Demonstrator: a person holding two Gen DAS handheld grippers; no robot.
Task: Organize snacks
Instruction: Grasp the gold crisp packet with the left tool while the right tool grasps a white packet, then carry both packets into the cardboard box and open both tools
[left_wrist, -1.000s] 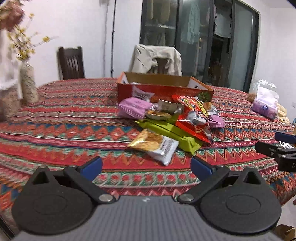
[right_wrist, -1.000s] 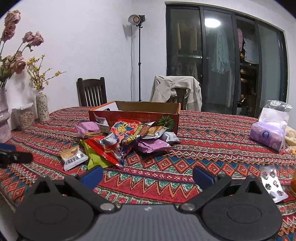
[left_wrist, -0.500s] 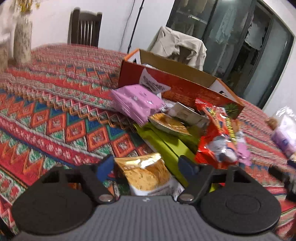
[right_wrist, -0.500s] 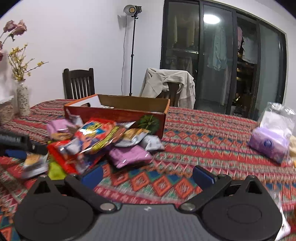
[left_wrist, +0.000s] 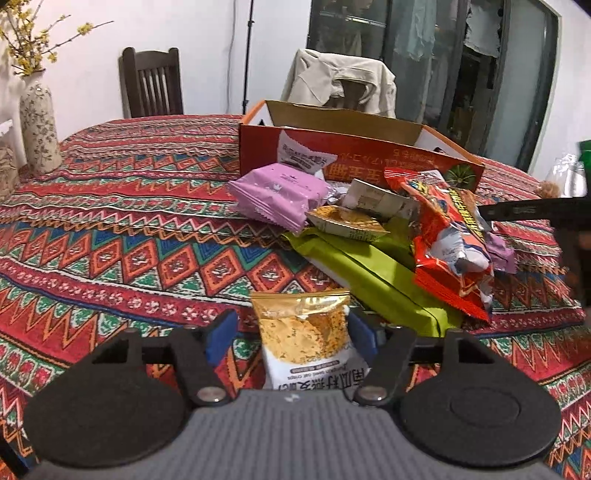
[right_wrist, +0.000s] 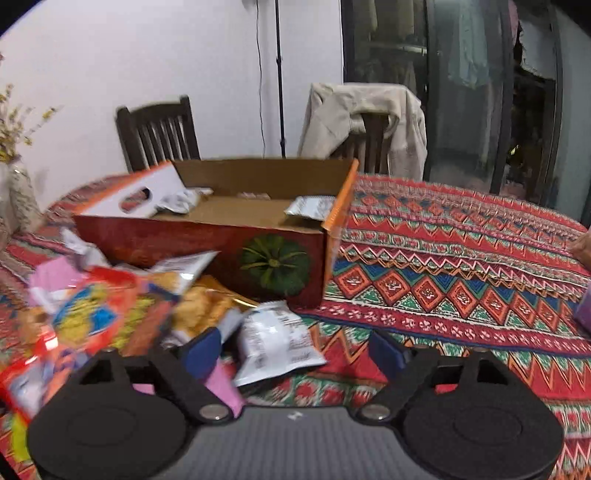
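Observation:
A pile of snack packets lies in front of an open red cardboard box (left_wrist: 369, 162) on the patterned tablecloth. My left gripper (left_wrist: 291, 334) is open, its fingers on either side of a gold and white snack packet (left_wrist: 306, 339); the right pad is close to it, the left pad apart. Behind it lie a green packet (left_wrist: 369, 273), a pink packet (left_wrist: 280, 195) and a red bag (left_wrist: 447, 243). My right gripper (right_wrist: 295, 350) is open over a white packet (right_wrist: 275, 339) beside the box (right_wrist: 221, 236), which holds a few packets.
A patterned vase (left_wrist: 37, 125) stands at the table's left. Two chairs (left_wrist: 151, 85) stand behind the table, one draped with a beige jacket (left_wrist: 340, 81). The other gripper's black finger (left_wrist: 532, 212) shows at the right of the left wrist view.
My left gripper has moved forward and down so the gold packet lies between its fingers. My right gripper has moved in close to the box and the pile.

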